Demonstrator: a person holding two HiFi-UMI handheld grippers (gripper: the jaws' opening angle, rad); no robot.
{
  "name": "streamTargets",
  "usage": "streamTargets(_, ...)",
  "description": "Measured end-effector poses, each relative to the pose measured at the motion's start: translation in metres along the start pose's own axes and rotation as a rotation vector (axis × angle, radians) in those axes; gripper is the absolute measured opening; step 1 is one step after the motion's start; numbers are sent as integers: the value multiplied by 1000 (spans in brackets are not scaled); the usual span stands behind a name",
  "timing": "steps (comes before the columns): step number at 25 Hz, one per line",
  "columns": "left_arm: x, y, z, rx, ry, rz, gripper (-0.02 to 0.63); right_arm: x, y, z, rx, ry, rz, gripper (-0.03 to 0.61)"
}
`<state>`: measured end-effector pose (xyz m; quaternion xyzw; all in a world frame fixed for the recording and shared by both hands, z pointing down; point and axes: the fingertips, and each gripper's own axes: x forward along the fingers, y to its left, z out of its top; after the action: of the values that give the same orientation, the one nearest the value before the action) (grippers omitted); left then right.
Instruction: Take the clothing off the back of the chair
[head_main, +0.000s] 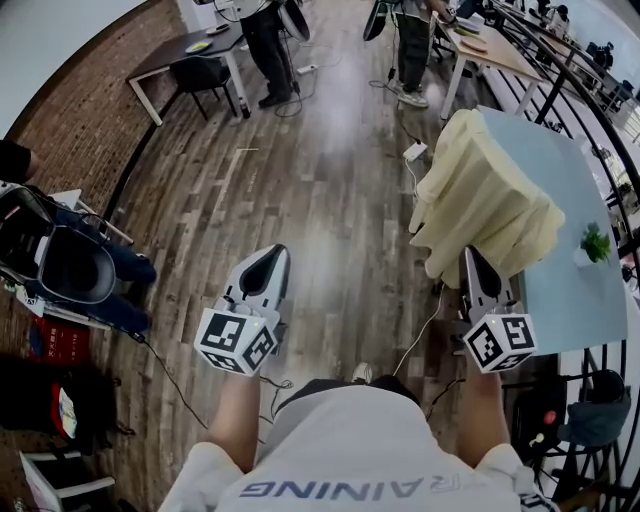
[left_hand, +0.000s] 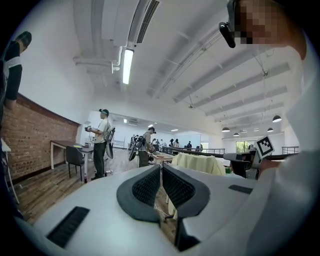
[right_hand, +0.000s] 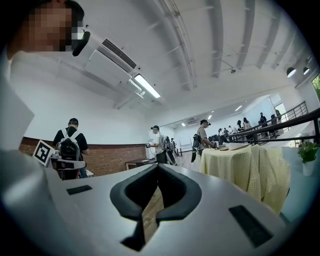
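Forearms (head_main: 235, 420) stretched forward side by side, tools held level over the wooden floor (head_main: 300, 180). Left tool (head_main: 272, 258), lower centre: jaws closed, empty. Right tool (head_main: 472, 258): closed, empty, near the yellow clothing (head_main: 485, 190) draped at upper right beside the bench (head_main: 570, 260).

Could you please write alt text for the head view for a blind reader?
Two handheld grippers, left gripper and right gripper, both shut and empty, point forward over a wooden floor. Ahead at right, pale yellow clothing hangs beside a light blue table.
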<state>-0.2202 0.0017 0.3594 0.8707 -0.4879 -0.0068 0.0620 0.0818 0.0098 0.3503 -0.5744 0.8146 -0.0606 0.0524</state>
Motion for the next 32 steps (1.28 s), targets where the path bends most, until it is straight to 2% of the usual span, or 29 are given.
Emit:
streamTargets(5, 55, -3, -5, 4, 23, -3, 43, 29, -53, -4, 17, 1, -32, 21)
streamTargets(10, 109, 7, -10, -3, 35, -4, 43, 59, -87, -15, 21, 19, -44, 22)
streamTargets(14, 156, 20, -11, -9, 51, -47, 44, 85, -107, -12, 5, 9, -80, 23)
streamTargets(24, 294, 62, -9, -7, 69, -282, 43, 152, -145, 5, -51, -42, -284, 23)
streamTargets(32, 391, 96, 1, 1, 112, -520, 44, 182, -167, 34, -91, -81, -556, 22)
